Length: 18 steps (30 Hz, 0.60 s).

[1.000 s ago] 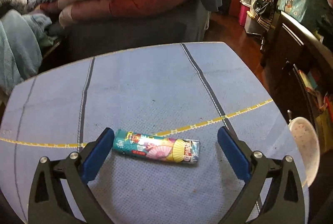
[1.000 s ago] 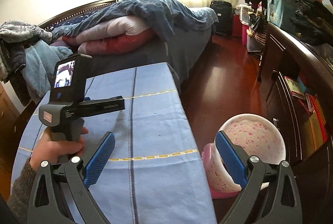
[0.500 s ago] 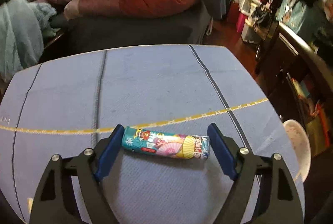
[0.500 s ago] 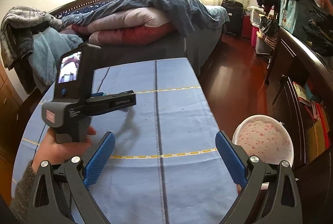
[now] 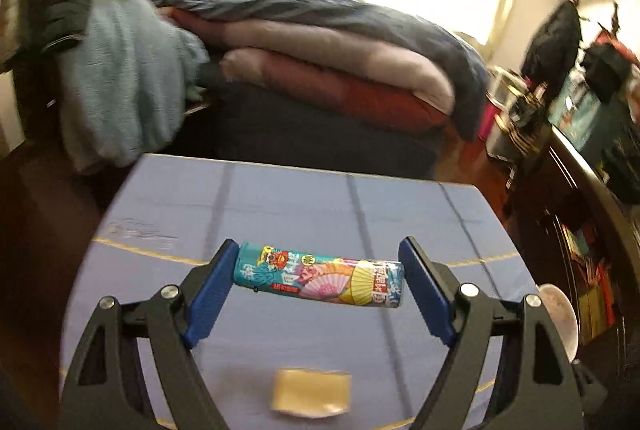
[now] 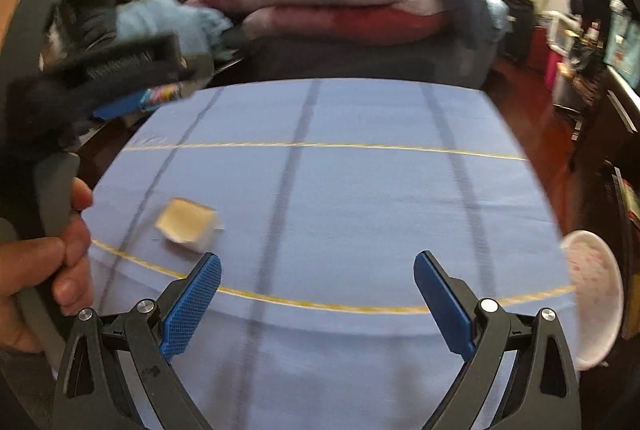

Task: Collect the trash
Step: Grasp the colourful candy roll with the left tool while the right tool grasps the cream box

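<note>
Left tongs (image 5: 320,278) are being clamped end-to-end on the colourful wrapper tube (image 5: 320,277), held clear above the worktop (image 5: 320,206); looks light and crushable. Right-wrist view: right tongs (image 6: 316,294) are being kept wide, empty; a flimsy yellowish scrap (image 6: 186,220) is lying ahead.

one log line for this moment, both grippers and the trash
left gripper: shut on colourful wrapper tube, off cloth | right gripper: open, empty | yellowish scrap: on blue tablecloth | pink-speckled bin: beside table
</note>
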Each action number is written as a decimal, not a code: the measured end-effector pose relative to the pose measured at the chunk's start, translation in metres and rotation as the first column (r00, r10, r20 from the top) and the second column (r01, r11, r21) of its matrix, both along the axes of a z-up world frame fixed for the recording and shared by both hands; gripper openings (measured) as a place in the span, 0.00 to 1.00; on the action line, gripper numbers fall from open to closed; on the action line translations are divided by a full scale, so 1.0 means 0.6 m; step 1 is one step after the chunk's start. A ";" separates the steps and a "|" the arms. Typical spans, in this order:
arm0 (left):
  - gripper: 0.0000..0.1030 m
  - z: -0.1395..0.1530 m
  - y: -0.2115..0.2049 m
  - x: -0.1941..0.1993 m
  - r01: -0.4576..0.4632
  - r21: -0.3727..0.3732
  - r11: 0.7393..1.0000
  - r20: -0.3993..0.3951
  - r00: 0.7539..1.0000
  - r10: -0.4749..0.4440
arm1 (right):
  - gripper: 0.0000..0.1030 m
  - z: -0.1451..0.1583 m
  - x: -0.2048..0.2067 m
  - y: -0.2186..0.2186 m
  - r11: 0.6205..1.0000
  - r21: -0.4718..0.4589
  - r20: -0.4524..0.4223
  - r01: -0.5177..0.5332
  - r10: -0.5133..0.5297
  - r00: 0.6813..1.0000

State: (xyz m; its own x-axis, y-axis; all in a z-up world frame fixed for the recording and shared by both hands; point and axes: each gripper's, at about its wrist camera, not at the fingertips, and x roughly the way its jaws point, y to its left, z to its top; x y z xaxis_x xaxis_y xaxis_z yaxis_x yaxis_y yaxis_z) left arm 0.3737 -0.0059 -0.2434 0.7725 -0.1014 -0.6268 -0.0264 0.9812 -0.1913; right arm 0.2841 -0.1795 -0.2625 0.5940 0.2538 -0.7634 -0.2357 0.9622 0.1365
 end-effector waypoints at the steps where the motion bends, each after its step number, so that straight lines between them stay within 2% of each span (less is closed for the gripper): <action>1: 0.79 0.001 0.013 -0.003 -0.011 -0.002 1.000 0.002 1.000 0.011 | 0.94 -0.002 0.002 0.015 1.000 0.003 -0.002 -0.012 0.012 1.000; 8: 0.79 -0.002 0.110 -0.032 -0.095 0.025 0.995 0.003 0.996 0.095 | 0.94 -0.020 0.013 0.124 0.997 0.015 -0.025 -0.080 0.081 0.996; 18: 0.79 -0.011 0.198 -0.057 -0.157 0.011 0.988 -0.001 0.988 0.157 | 0.94 -0.040 0.035 0.185 0.997 -0.014 -0.049 -0.073 0.073 0.996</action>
State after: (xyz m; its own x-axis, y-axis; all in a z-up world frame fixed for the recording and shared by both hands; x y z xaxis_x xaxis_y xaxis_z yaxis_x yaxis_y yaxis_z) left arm 0.3396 0.1129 -0.2500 0.7770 0.0277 -0.6289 -0.1804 0.9669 -0.1803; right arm 0.3050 -0.0685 -0.2863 0.5364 0.2826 -0.7952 -0.2988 0.9448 0.1342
